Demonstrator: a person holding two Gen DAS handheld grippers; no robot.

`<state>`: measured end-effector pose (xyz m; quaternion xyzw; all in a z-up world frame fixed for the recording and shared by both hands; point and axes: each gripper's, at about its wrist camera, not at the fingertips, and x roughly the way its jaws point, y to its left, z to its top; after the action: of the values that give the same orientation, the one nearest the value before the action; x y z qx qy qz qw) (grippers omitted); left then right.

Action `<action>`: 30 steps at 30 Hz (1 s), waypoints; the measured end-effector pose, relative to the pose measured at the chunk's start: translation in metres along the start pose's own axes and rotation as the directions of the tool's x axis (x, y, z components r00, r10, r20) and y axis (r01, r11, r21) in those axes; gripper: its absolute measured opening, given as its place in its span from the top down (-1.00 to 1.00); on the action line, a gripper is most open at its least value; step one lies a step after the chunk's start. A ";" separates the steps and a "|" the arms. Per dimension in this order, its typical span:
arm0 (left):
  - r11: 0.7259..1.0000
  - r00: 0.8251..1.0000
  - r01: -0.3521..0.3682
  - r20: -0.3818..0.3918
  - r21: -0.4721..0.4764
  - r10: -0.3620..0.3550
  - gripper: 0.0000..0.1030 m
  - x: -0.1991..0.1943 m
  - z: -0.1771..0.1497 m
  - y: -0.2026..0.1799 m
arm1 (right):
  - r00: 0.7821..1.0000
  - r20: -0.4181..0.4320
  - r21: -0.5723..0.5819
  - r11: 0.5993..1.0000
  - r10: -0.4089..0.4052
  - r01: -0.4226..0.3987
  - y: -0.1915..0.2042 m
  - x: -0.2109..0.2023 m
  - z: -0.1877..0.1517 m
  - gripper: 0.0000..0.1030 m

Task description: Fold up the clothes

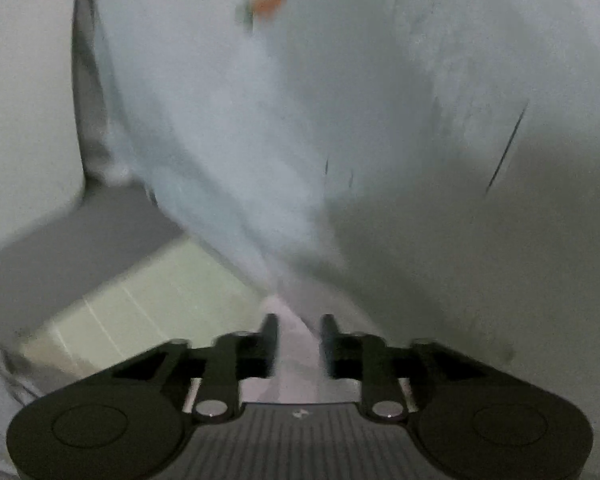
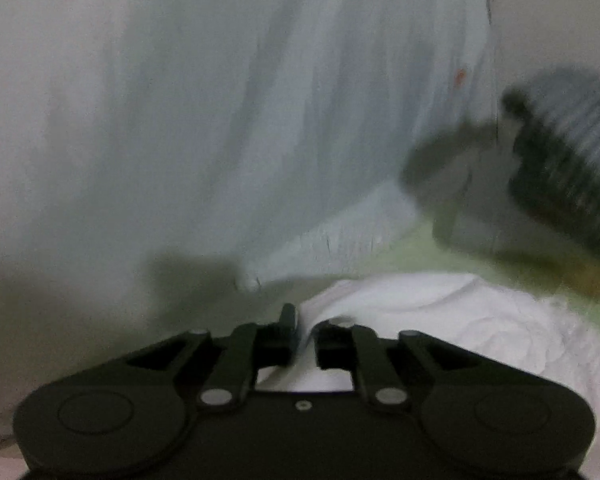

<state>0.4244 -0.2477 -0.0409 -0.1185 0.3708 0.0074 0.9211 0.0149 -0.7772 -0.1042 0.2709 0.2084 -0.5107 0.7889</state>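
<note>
Both views blurred; detail is limited.

Pale blue-white cloth garment (image 1: pixel 268 120): largest item. In the left wrist view it fills the upper and middle field, stretched taut and narrowing to a twisted strip that runs down to the gripper. In the right wrist view the same garment (image 2: pixel 240 120) hangs as a broad sheet with vertical folds, ahead of and above the gripper, its lower hem ending just beyond the fingertips.

Pale green flat surface (image 1: pixel 140 304): visible lower left under the raised cloth in the left view, marked with faint light lines. Seen again as a green band (image 2: pixel 400 256) in the right view.

White crumpled cloth (image 2: pixel 460 320): lies on the green surface, to the right of and directly ahead of the right gripper. Cannot tell whether it is part of the same garment.

Black two-finger left gripper (image 1: pixel 299 340): fingers narrowed, clamped on the gathered strip of the garment, which passes between them and rises away up and left.

Black two-finger right gripper (image 2: pixel 306 330): fingers narrowed, with a fold of white fabric pinched between them.

Dark blurred shape with ribbed grey texture (image 2: pixel 560 152): upper right of the right view, beside the sheet's edge; not identifiable.

Orange-and-green mark (image 1: pixel 266 0): small print on the garment, near the top of the left view.
</note>
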 end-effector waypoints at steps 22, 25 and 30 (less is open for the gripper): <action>0.973 0.986 -0.119 -0.139 -0.200 0.092 -0.52 -0.050 -0.130 0.138 | 0.946 -0.318 0.009 0.997 -0.065 0.072 -0.041 -0.132 -0.148 -0.86; 0.964 0.976 -0.184 -0.151 -0.190 0.157 0.15 -0.045 -0.126 0.132 | 0.943 -0.325 -0.004 0.997 -0.073 0.076 -0.042 -0.136 -0.153 -0.86; 0.964 0.986 -0.105 -0.150 -0.243 0.069 0.81 -0.048 -0.131 0.146 | 0.950 -0.313 0.061 0.997 -0.019 0.041 -0.052 -0.144 -0.157 -0.87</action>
<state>0.2858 -0.1315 -0.1306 -0.2176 0.4358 0.0864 0.8691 -0.0979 -0.5939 -0.1483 0.3712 0.3172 -0.4801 0.7288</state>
